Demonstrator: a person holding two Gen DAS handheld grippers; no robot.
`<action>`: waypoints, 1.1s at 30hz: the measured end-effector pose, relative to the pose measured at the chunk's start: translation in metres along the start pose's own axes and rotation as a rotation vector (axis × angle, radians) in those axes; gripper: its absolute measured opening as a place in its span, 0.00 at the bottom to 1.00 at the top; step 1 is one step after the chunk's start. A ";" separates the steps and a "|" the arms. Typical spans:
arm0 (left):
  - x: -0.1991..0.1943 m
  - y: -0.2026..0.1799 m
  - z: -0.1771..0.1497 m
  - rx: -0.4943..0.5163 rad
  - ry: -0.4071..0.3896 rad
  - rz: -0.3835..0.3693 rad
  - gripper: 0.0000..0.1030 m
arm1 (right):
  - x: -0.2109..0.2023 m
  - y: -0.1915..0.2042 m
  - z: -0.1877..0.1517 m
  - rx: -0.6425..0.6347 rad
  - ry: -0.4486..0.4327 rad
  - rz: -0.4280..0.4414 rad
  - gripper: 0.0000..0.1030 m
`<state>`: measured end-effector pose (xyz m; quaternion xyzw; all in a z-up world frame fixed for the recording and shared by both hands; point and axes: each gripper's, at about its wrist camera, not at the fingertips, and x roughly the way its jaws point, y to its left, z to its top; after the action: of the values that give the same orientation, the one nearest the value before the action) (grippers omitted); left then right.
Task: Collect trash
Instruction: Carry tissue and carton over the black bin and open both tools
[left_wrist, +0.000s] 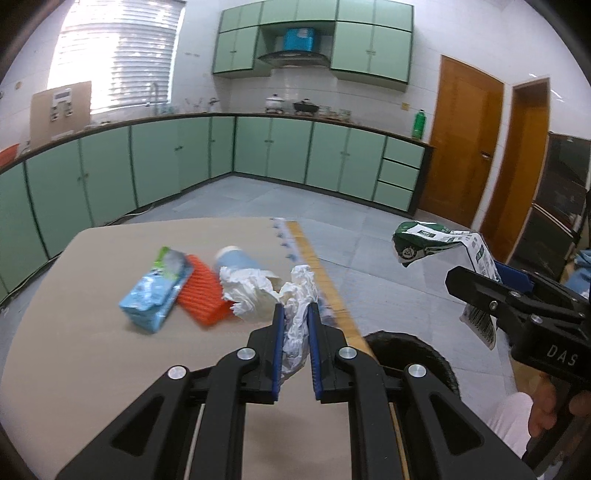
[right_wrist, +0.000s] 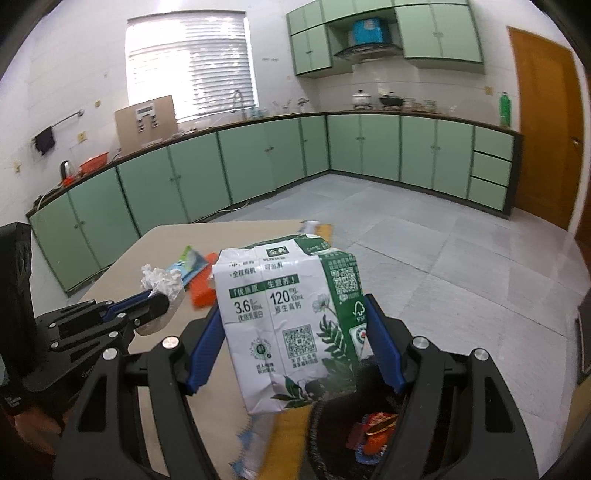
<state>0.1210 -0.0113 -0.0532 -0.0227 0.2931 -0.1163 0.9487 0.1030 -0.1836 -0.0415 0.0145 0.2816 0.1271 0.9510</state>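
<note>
My left gripper (left_wrist: 295, 314) holds crumpled paper (left_wrist: 297, 325) above the tabletop (left_wrist: 92, 350) edge; my right gripper (right_wrist: 295, 325) holds a carton (right_wrist: 291, 321) over the bin (right_wrist: 332, 435) beside it.

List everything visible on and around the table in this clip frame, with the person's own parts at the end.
milk carton: 1, white and green, held over the bin
tissue wad: 1, white, in left grip
tissue wad on table: 1, white
snack packet: 1, light blue, table
ridged pack: 1, orange, table
bottle: 1, blue, lying on table
bin: 1, black, beside table, wrappers inside
table: 1, beige
left gripper: black, blue fingers
right gripper: same
</note>
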 end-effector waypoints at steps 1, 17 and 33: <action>0.002 -0.006 0.001 0.004 0.000 -0.009 0.12 | -0.002 -0.005 -0.001 0.005 -0.001 -0.008 0.67; 0.026 -0.092 0.005 0.083 0.005 -0.143 0.12 | -0.030 -0.089 -0.030 0.107 -0.015 -0.149 0.67; 0.060 -0.140 -0.008 0.150 0.072 -0.210 0.12 | -0.030 -0.136 -0.068 0.187 0.016 -0.241 0.67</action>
<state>0.1353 -0.1615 -0.0769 0.0218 0.3133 -0.2372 0.9193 0.0737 -0.3259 -0.0965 0.0683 0.2996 -0.0148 0.9515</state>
